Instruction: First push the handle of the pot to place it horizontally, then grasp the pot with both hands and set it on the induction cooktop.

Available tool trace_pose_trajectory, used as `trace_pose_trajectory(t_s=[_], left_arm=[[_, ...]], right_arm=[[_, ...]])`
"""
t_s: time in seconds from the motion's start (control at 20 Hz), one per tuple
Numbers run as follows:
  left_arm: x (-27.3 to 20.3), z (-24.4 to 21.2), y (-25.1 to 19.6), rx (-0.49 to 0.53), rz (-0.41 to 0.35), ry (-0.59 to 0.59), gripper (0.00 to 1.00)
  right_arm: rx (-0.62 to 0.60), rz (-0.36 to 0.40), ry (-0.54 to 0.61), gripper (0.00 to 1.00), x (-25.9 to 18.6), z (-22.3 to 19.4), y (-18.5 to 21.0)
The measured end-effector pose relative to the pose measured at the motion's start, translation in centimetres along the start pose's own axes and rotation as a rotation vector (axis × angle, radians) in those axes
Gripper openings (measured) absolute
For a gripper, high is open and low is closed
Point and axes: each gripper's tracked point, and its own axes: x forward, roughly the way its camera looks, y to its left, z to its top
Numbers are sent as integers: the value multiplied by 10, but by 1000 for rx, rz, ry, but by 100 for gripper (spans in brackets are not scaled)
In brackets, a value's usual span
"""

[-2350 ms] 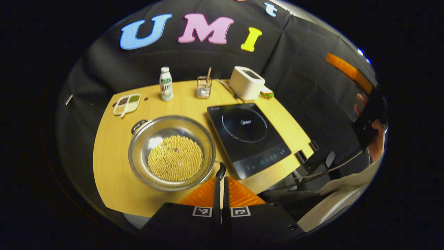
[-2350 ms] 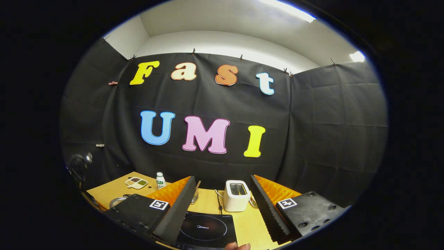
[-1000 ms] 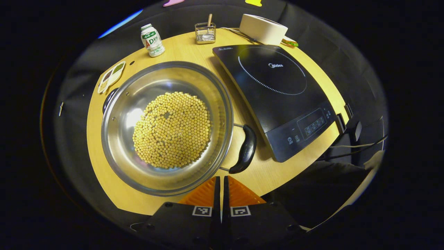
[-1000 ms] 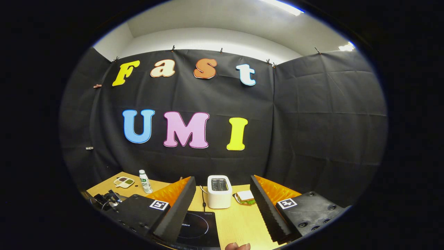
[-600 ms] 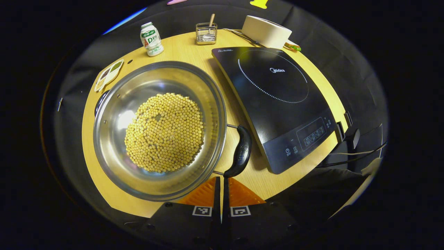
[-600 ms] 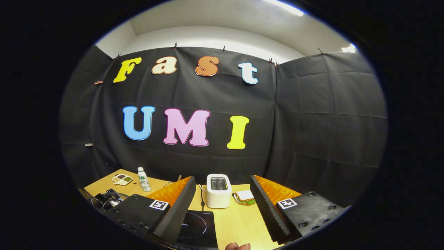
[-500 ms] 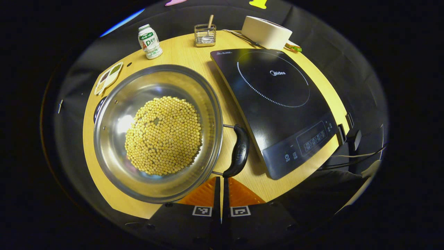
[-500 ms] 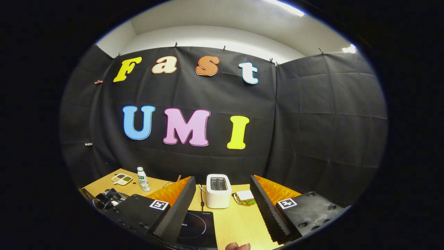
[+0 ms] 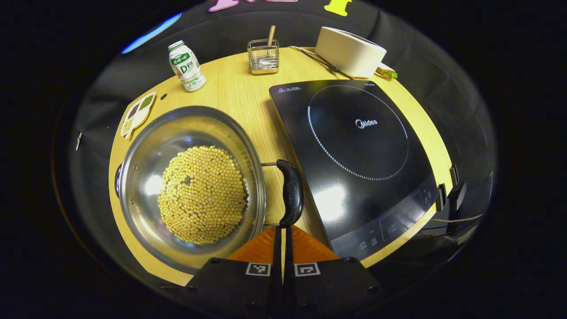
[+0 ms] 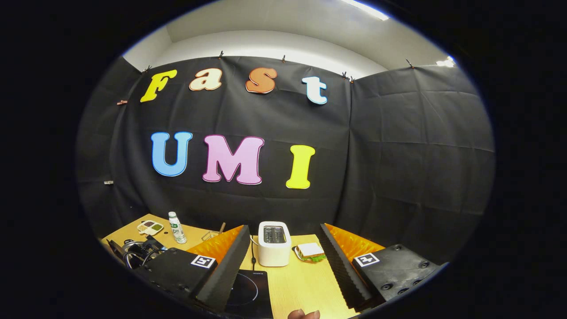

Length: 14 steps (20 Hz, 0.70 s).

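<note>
A steel pot (image 9: 137, 177) holding yellow beans (image 9: 201, 195) sits on the wooden table (image 9: 239, 95), left of the black induction cooktop (image 9: 354, 150). The pot's black handle (image 9: 290, 192) points toward the cooktop's left edge. My left gripper (image 9: 282, 230) is shut, and its tips touch the near end of that handle. A second black handle (image 9: 117, 179) peeks out on the pot's far left side. In the right gripper view, my right gripper (image 10: 283, 261) is open and held high above the table's near edge, with the cooktop (image 10: 248, 290) below it.
At the table's back stand a small white bottle (image 9: 186, 66), a wire holder with a stick (image 9: 263, 57), a white toaster (image 9: 350, 51) with its cord and a sandwich (image 10: 310, 251). A small divided dish (image 9: 137, 113) lies at the left edge. Cables hang off the right side.
The pot has turned, its handle swinging from the near right round toward the cooktop, with my shut left gripper against the handle's end. The right gripper has drifted slightly.
</note>
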Motion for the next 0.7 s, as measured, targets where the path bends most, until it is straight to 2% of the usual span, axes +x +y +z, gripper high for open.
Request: trace_pose_trajectory(t_s=[0.5, 0.7], left_arm=[[20, 44, 8, -34, 15, -36, 5], [9, 49, 4, -61, -2, -118, 5]], right_arm=[[-26, 13, 29, 98, 18, -10, 9], [-28, 31, 35, 98, 19, -11, 19]])
